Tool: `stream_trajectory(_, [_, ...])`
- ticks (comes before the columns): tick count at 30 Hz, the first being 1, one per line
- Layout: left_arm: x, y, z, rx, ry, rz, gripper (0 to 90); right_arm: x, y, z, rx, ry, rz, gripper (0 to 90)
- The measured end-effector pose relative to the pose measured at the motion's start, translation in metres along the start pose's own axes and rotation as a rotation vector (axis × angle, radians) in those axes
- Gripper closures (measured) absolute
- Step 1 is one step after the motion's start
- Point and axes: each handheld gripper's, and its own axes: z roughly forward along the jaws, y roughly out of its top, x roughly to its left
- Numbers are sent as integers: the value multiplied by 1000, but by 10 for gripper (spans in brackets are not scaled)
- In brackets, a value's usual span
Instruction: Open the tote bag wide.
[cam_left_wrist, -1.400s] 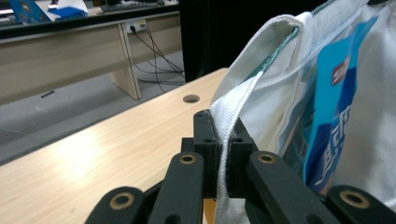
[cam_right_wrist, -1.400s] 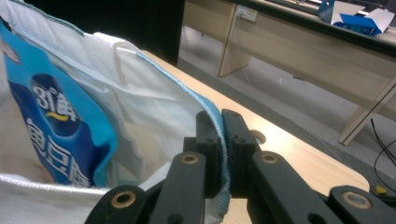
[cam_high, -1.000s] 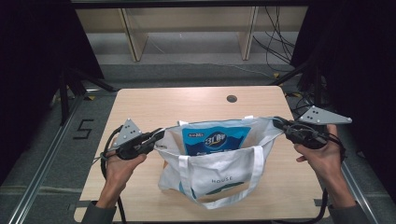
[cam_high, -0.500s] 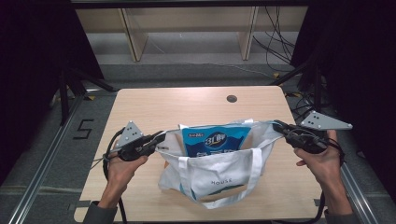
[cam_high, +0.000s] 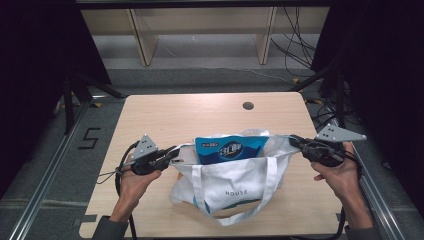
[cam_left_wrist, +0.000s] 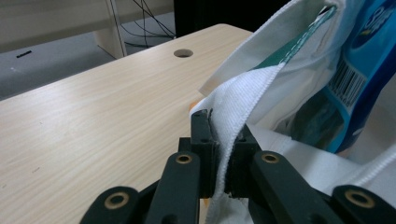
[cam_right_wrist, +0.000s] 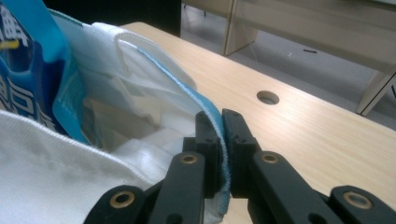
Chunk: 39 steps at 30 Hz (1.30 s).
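In the high view, a white canvas tote bag (cam_high: 232, 182) sits on the pale wood-grain desk (cam_high: 165, 117), toward its six o'clock edge, its mouth pulled wide from nine to three o'clock. A glossy blue packet (cam_high: 230, 149) stands upright inside, its top rising past the rim toward twelve o'clock. The bag's front is soft and creased, with small printed letters and two flat webbing handles hanging toward six o'clock. The left tool (cam_high: 172, 154) bites the rim at nine o'clock of the bag; the right tool (cam_high: 295, 141) bites it at three o'clock. Each carries a grey three-cornered plate and a trailing black cable. A round hole (cam_high: 248, 105) pierces the desk at twelve o'clock of the bag.

In the left gripper view, the left tool (cam_left_wrist: 219, 140) has its black jaws pressed nearly together on a strip of coarse, ribbed white weave, the tote bag (cam_left_wrist: 261, 88) edge. The blue packet (cam_left_wrist: 359, 74), smooth and shiny with a barcode, lies at two o'clock. The desk (cam_left_wrist: 93, 121) hole (cam_left_wrist: 183, 52) sits at eleven o'clock.

In the right gripper view, the right tool (cam_right_wrist: 221, 135) is clamped on the tote bag (cam_right_wrist: 140, 65) rim, a thin hem with blue-tinted stitching. The blue packet (cam_right_wrist: 28, 70) fills ten o'clock; the hole (cam_right_wrist: 268, 97) lies at one o'clock on the desk (cam_right_wrist: 317, 135).
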Motion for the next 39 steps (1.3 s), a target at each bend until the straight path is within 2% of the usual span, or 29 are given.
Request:
stream_trajectory(1, [1, -1, 1, 11, 2, 10, 839, -3, -1, 2, -15, -7, -35, 863])
stream_trajectory(2, [1, -4, 2, 13, -1, -5, 838, 0, -5, 4, 4, 1, -2, 863])
stream_trajectory(6, [2, -14, 8, 46, -7, -9, 838, -2, -11, 8, 18, 3, -21, 862])
stream_trajectory(9, [4, -23, 14, 79, -11, -6, 836, -2, -17, 13, 59, 15, 1, 862])
stream_trajectory(10, [4, -27, 16, 82, -13, -18, 836, -2, -20, 17, 48, 11, 1, 862])
stream_trajectory(11, [3, -30, 18, 101, -12, -21, 836, -4, -23, 19, 59, 10, -6, 862])
stream_trajectory(12, [3, -33, 21, 115, -16, -19, 836, -2, -25, 21, 68, 11, 14, 861])
stream_trajectory(13, [3, -36, 23, 123, -23, -27, 835, -3, -27, 23, 74, 11, 0, 861])
stream_trajectory(14, [3, -40, 25, 125, -27, -37, 835, -1, -29, 24, 92, 11, 18, 861])
stream_trajectory(16, [1, -45, 29, 144, -35, -59, 835, -3, -31, 27, 96, 16, 0, 861])
stream_trajectory(18, [1, -47, 31, 157, -36, -28, 833, 0, -34, 29, 111, 21, 14, 860])
stream_trajectory(19, [1, -48, 32, 171, -38, -30, 832, -2, -35, 30, 112, 23, -1, 860])
stream_trajectory(20, [2, -50, 33, 180, -44, -25, 832, 0, -36, 31, 126, 24, 10, 860])
stream_trajectory(21, [-1, -53, 35, 184, -44, -53, 832, 1, -38, 32, 131, 25, 20, 860])
stream_trajectory(22, [-1, -56, 37, 198, -47, -54, 832, 1, -39, 33, 144, 29, 13, 860])
stream_trajectory(23, [-1, -60, 41, 204, -63, -47, 834, -1, -41, 36, 136, 24, -31, 859])
stream_trajectory(24, [0, -63, 42, 241, -72, -26, 835, 1, -43, 38, 143, 24, -10, 860])
stream_trajectory(25, [-2, -67, 45, 257, -72, -48, 837, 2, -45, 40, 157, 23, -5, 860])
stream_trajectory(27, [-4, -70, 48, 262, -75, -54, 838, 4, -51, 46, 178, 30, -8, 860])
stream_trajectory(28, [-6, -71, 49, 284, -75, -25, 839, 4, -53, 49, 194, 32, -23, 860])
stream_trajectory(29, [-5, -71, 50, 288, -74, -3, 840, 5, -58, 54, 216, 37, -21, 860])
stream_trajectory(31, [-8, -74, 53, 298, -80, -17, 841, 6, -62, 58, 241, 45, -8, 860])
stream_trajectory(32, [-10, -75, 54, 303, -79, -17, 841, 4, -65, 61, 239, 47, -25, 860])
stream_trajectory(33, [-9, -75, 54, 314, -84, 1, 842, 5, -67, 62, 256, 52, -22, 860])
stream_trajectory(34, [-11, -77, 56, 302, -74, -22, 842, 6, -68, 63, 272, 57, -14, 861])
stream_trajectory(35, [-10, -77, 56, 308, -79, -4, 843, 5, -70, 66, 258, 53, -31, 861])
stream_trajectory(36, [-10, -77, 56, 308, -79, 11, 843, 6, -72, 67, 277, 58, -31, 861])
stream_trajectory(38, [-10, -78, 57, 309, -79, 16, 844, 8, -76, 72, 307, 69, -22, 861])
stream_trajectory(39, [-11, -78, 58, 308, -80, 3, 844, 9, -80, 75, 319, 74, -15, 861])
